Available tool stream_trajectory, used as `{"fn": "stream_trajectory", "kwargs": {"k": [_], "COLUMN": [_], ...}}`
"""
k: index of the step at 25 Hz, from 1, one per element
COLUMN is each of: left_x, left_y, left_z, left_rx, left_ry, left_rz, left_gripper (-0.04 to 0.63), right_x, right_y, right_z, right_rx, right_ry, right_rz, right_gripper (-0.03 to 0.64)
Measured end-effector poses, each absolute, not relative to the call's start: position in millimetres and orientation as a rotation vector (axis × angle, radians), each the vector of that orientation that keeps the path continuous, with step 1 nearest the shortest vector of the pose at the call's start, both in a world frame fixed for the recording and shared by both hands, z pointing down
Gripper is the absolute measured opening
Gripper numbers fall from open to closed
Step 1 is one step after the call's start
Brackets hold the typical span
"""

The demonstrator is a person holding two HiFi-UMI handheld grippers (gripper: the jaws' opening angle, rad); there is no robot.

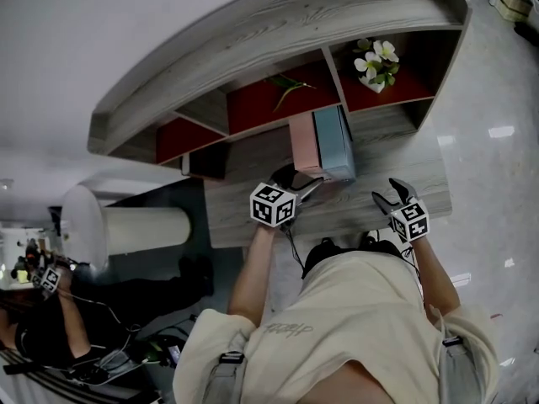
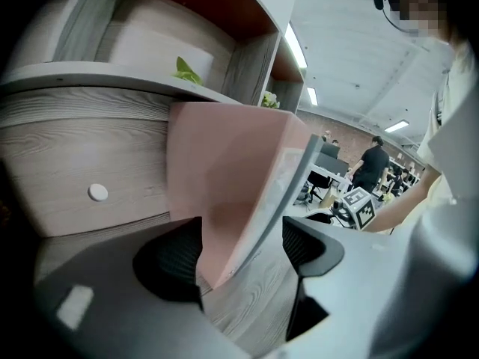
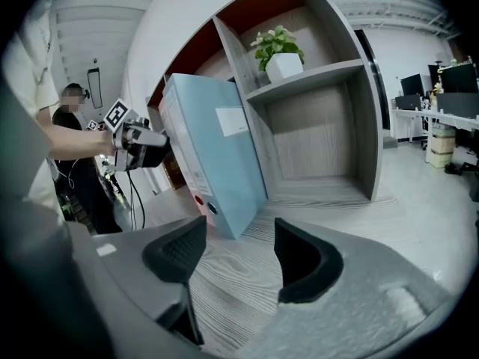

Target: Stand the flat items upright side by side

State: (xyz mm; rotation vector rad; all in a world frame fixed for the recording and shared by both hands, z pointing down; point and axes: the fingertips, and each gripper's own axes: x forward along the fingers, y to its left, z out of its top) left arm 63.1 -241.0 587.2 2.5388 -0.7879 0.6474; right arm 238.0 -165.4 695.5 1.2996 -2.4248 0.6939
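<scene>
- left gripper (image 1: 300,183): jaws apart, straddling the pink binder's (image 1: 303,144) lower corner; far pad clear of it
- pink binder and blue binder (image 1: 333,141) stand side by side, touching, on the desk (image 1: 240,207)
- right gripper (image 1: 392,195): jaws apart over bare desk, empty

Bright, even indoor light comes from ceiling strips (image 2: 296,47), with pale glare patches on the glossy floor (image 1: 501,131) at right. Shelf (image 1: 278,32) recesses sit in soft shadow. Gripper views bulge, with black corners. The near folder (image 2: 224,170) looks slightly soft.
</scene>
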Motion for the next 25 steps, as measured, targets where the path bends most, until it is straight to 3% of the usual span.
{"fn": "stream_trajectory", "kwargs": {"k": [14, 18, 21, 25], "left_x": [7.5, -8.5, -19.0, -25.3], "left_y": [-178.6, -172.8, -167.9, -157.9], "left_z": [591.1, 583.1, 576.1, 564.1], "left_rx": [2.455, 2.475, 2.489, 2.523], "left_ry": [-0.817, -0.913, -0.998, -1.049], "left_rz": [0.512, 0.440, 0.394, 0.423], "left_gripper": [0.268, 0.206, 0.084, 0.012], "right_x": [194.1, 180.6, 169.8, 153.7], "right_y": [-133.6, -134.1, -132.2, -125.7], "right_z": [638.7, 609.5, 588.1, 559.8], "right_rx": [1.348, 1.362, 1.364, 1.342], "right_ry": [-2.470, -2.524, -2.555, -2.599], "right_rz": [0.598, 0.521, 0.467, 0.419], "right_gripper": [0.284, 0.282, 0.259, 0.229]}}
